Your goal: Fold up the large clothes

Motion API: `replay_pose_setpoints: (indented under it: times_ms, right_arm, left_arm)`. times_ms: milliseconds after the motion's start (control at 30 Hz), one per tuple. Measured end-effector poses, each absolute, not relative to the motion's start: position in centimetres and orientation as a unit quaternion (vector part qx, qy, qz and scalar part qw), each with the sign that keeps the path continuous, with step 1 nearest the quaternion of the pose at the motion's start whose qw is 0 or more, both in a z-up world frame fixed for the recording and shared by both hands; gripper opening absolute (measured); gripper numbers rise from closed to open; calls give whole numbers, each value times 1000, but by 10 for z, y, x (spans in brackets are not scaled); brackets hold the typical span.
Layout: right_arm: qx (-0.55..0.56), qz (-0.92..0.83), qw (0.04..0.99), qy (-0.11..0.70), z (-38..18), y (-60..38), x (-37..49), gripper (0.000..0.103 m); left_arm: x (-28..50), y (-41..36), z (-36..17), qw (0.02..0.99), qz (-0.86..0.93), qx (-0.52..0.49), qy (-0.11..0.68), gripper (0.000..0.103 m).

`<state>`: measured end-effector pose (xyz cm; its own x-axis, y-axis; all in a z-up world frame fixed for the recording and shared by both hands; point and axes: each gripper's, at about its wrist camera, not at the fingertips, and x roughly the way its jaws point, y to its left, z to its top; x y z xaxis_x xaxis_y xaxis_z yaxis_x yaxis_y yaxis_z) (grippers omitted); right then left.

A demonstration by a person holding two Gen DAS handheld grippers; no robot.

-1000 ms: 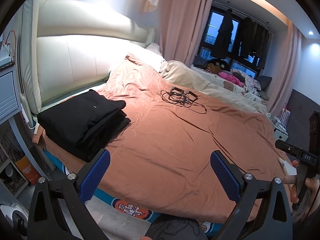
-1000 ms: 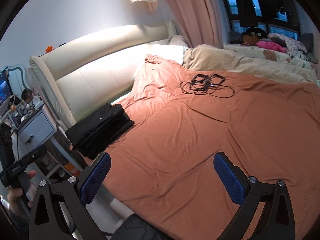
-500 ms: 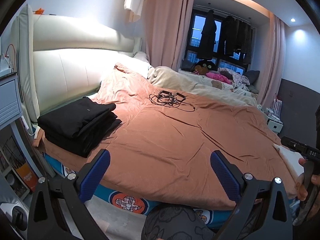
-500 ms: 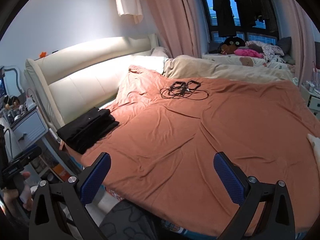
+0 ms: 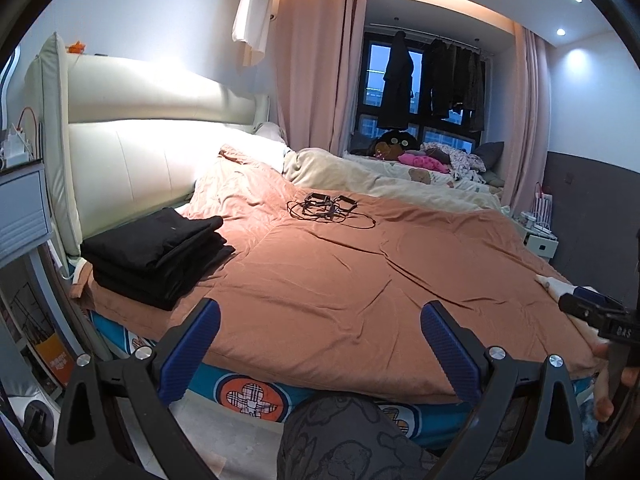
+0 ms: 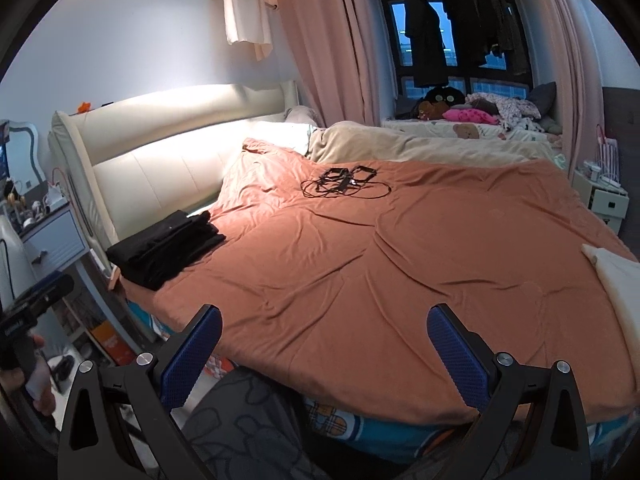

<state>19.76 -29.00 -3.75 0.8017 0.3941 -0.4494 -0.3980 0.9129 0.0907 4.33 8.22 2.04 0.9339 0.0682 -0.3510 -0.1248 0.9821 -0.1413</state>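
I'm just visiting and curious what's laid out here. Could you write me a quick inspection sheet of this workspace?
Surface: bed with orange duvet, wrinkled.
Job's things: stack of folded black clothes on the duvet's corner by the headboard; cream cloth at the opposite edge.
Clutter: plush toys and bedding on the window bed.
Grippers: left gripper and right gripper both open, empty.
Cables: black tangle mid-duvet.
Surroundings: pink curtains, dark garments hanging at the window.

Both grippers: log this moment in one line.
left gripper: open, empty | right gripper: open, empty | black stack: folded, bed corner | cables: on orange cover
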Motion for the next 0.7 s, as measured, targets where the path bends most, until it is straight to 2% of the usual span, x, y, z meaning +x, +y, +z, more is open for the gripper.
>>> replay_pose_setpoints:
  times_ms: [700]
  right_arm:
    - [2, 208, 954, 215, -31, -295, 178, 103]
  left_arm:
    - [33, 74, 28, 983, 46, -75, 164, 102]
